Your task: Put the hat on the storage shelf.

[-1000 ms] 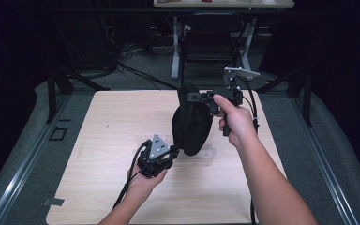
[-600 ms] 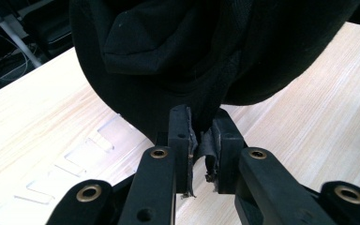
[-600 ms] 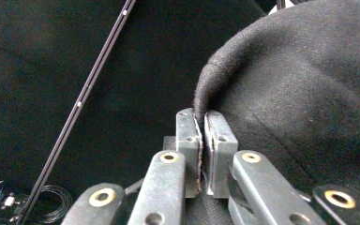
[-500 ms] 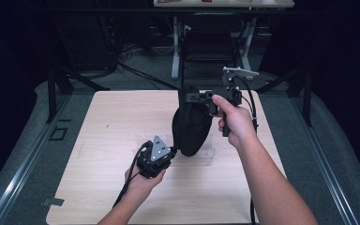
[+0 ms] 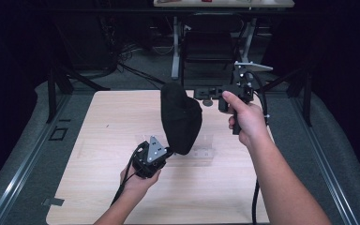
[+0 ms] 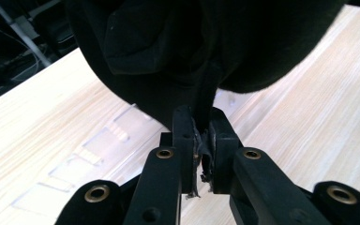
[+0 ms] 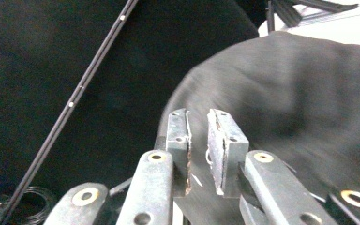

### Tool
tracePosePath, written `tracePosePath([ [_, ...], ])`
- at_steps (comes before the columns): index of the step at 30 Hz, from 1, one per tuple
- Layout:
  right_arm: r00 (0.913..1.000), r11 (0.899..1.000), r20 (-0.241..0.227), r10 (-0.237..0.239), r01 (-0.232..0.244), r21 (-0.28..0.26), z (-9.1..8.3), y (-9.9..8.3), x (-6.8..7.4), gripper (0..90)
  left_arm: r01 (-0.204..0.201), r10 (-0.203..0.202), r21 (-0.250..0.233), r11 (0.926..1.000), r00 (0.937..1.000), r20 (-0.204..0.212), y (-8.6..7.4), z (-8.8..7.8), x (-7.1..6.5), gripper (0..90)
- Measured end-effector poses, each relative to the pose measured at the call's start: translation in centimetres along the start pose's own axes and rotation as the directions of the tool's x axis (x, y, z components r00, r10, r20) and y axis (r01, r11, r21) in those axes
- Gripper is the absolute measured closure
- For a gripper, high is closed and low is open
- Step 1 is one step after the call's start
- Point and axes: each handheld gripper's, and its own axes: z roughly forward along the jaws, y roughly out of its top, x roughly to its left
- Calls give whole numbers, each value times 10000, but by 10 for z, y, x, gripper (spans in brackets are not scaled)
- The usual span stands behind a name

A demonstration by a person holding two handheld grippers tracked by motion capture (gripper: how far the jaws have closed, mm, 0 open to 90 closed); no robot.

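Cloth (image 5: 180, 119) hangs above the middle of the bench (image 5: 103, 122) because your left hand-held gripper (image 6: 201, 140) has just clamped its lower edge, while your right hand-held gripper (image 7: 198, 140), at its far top, has just been opening with nothing between its jaws.

One cloth, two grippers, two hands, one table.

You have a single black cloth (image 5: 180, 117) at the middle of the high view, and two grippers: the left gripper (image 5: 166, 153) at lower centre and the right gripper (image 5: 201, 93) at upper right of centre. Your two hands count as one left hand (image 5: 138, 180) near the bottom and one right hand (image 5: 246, 119) at right. There is one wooden table (image 5: 108, 122) under everything.
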Motion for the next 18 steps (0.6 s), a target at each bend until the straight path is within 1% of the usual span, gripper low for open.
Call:
tracePosePath([
  [3, 10000, 10000, 36, -29, 29, 34, -4, 0, -2, 781, 68, -68, -4, 10000, 10000, -1, -2, -1, 3, 851],
  [6, 9999, 10000, 152, 36, -35, -71, -9, -1, -5, 779, 290, -290, 4, 9996, 9995, 97, -7, -1, 7, 851],
  [9, 9998, 10000, 206, 50, -49, -71, -11, -1, -6, 779, 289, -289, -11, 9996, 9995, 114, -10, -1, 8, 851],
  [10, 9998, 10000, 204, 45, -43, -81, -11, -2, -6, 779, 345, -345, -12, 9994, 9993, 138, -11, -1, 8, 851],
  [11, 9998, 9999, 198, 43, -41, -91, -12, -2, -7, 779, 296, -297, 52, 9995, 9994, 153, -12, -1, 9, 851],
  [12, 9995, 10000, 306, 6, -5, -42, -13, -2, -8, 776, 287, -288, 49, 9996, 9995, 157, -12, -1, 9, 851],
  [13, 9995, 10000, 306, 6, -5, -42, -13, -2, -8, 776, 409, -410, 15, 9992, 9990, 186, -14, -1, 9, 851],
  [15, 9992, 10000, 396, 39, -36, -88, -15, -3, -9, 772, 465, -466, 41, 9989, 9987, 183, -17, 0, 11, 851],
  [16, 9990, 10000, 447, 29, -28, -27, -16, -3, -9, 772, 537, -538, 85, 9985, 9983, 204, -19, 1, 11, 850],
  [17, 9984, 10000, 570, 11, -7, -64, -18, -4, -10, 765, 572, -574, 113, 9983, 9981, 215, -22, 2, 12, 850],
  [18, 9982, 10000, 605, 13, -9, -64, -19, -4, -11, 762, 808, -811, 185, 9966, 9965, 193, -27, 3, 13, 849],
])
